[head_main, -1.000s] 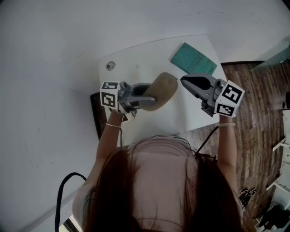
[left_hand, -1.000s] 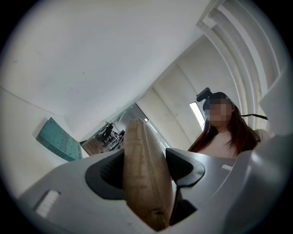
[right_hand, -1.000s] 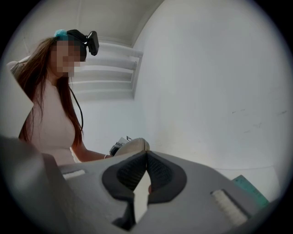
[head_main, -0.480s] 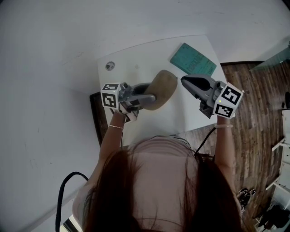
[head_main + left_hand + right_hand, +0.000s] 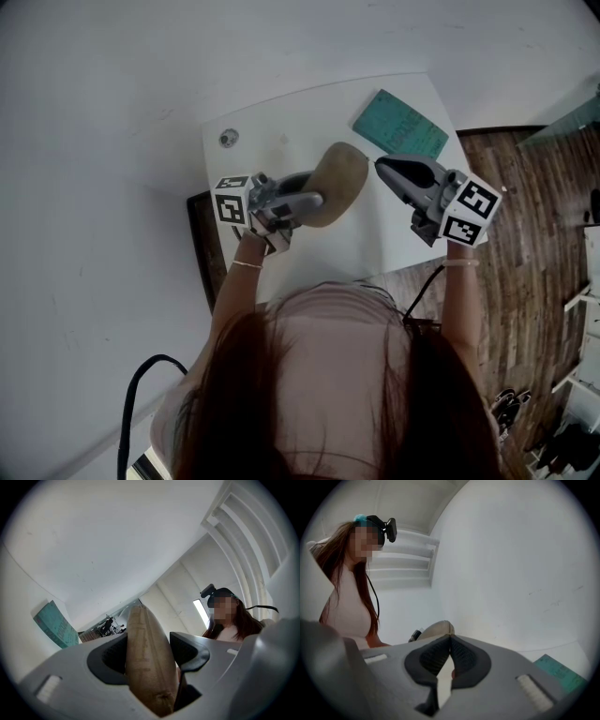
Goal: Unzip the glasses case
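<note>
One white table [image 5: 361,242] beneath glasses case [image 5: 339,176] and teal booklet [image 5: 401,125]; wood-plank floor [image 5: 534,244].

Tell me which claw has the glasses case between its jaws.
The left claw: its jaws clamp the tan glasses case. The right claw is shut, the case beyond its tips.

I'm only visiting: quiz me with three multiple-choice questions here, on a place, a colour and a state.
1. Where does the teal booklet lie? A) on the table by a corner B) inside the case C) in a gripper
2. What colour is the glasses case? A) red B) tan C) blue
3. How are the right gripper's jaws? A) wide apart B) shut together C) clamped round the booklet
Answers: 1 A, it lies flat on the tabletop; 2 B, tan in every view; 3 B, its pads meet.
</note>
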The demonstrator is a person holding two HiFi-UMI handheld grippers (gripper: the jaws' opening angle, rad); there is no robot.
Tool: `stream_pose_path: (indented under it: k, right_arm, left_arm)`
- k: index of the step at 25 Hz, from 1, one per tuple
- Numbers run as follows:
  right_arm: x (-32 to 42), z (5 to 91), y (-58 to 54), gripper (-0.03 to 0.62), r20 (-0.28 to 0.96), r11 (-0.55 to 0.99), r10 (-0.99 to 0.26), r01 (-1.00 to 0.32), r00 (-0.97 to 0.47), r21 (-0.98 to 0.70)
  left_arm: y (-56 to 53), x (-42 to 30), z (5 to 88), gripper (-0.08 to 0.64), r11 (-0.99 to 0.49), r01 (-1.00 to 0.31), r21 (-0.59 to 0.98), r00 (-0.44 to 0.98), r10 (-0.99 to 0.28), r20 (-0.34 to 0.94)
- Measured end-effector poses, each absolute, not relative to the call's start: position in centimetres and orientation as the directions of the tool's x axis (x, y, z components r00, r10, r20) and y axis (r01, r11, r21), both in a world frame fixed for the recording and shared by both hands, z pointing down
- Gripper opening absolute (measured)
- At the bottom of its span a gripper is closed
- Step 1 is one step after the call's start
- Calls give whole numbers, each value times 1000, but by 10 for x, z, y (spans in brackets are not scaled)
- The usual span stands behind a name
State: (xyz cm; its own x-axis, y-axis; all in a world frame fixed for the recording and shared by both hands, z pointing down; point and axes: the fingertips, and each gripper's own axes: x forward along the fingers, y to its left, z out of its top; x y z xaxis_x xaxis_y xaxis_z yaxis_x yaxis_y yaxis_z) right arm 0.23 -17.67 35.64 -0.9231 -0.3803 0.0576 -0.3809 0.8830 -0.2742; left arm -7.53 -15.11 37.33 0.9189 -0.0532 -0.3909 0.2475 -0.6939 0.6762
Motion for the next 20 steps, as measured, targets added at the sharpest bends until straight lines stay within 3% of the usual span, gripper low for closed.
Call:
stream_pose_path:
  k: [20]
  right_arm:
    - [-3, 365, -176, 3, 29, 858, -420, -407, -907, -314]
  left_arm:
    - [-166, -87, 377, 282, -663, 253, 705, 847, -200, -492]
